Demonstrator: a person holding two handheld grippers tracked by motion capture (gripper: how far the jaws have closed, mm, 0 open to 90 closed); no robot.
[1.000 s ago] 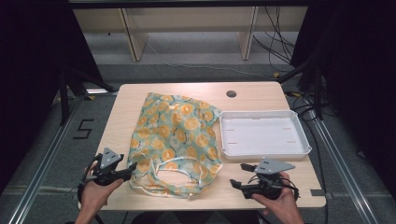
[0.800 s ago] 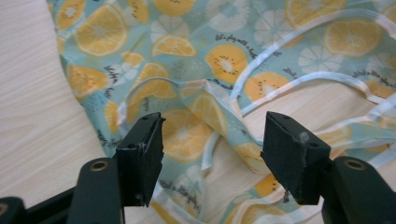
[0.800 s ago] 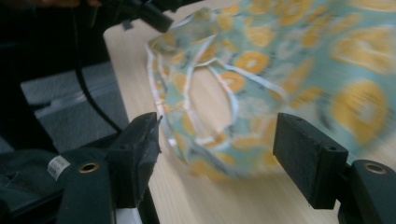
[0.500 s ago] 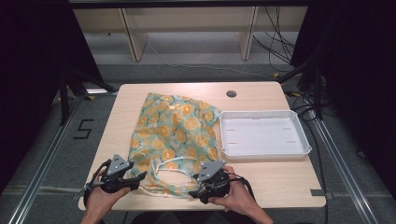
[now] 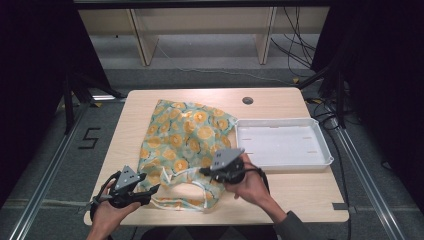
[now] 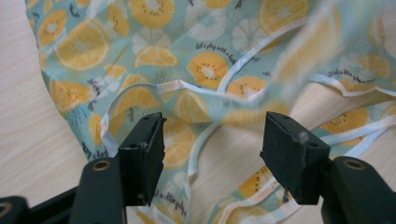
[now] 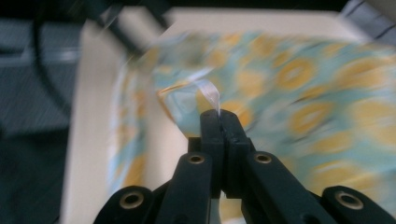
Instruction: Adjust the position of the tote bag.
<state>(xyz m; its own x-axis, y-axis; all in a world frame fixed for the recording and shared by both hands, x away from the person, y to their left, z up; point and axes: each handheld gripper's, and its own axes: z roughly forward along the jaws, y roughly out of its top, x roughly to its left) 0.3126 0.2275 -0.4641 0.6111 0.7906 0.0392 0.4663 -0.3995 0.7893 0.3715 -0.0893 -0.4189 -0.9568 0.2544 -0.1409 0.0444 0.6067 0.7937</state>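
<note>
Right claw (image 7: 219, 114) pinched tight on the fruit-print bag's (image 5: 187, 135) white trim; left claw (image 6: 212, 140) gaping wide over the bag's hem near the surface's (image 5: 300, 185) front edge.

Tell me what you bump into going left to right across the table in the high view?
Left gripper → fruit-print cloth bag → right gripper, its fingers shut on the bag's white-edged rim → white tray.
</note>
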